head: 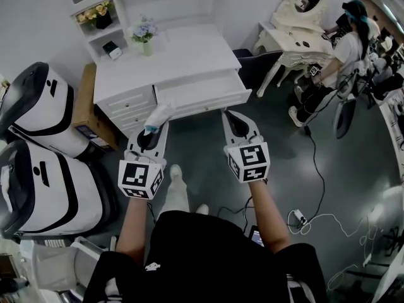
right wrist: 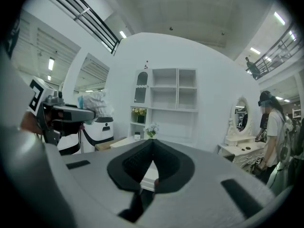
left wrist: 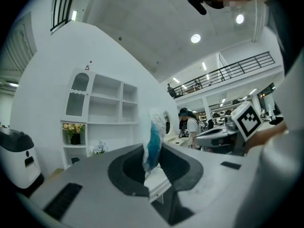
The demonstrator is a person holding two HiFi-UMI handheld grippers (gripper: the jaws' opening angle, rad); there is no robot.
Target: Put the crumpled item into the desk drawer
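Crumpled item [head: 161, 113] pinched in left gripper [head: 158, 126]; right gripper [head: 228, 114] closed, empty. Open drawer [head: 202, 101] at 1 o'clock: get fully over it before releasing.

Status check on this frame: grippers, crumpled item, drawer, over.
Left gripper shut on crumpled item, not yet in drawer. Right gripper shut, empty. Drawer open, nothing seen blocking it.

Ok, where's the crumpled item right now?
Head view, left of centre: the crumpled item is pinched by the left gripper, just in front of the open desk drawer.
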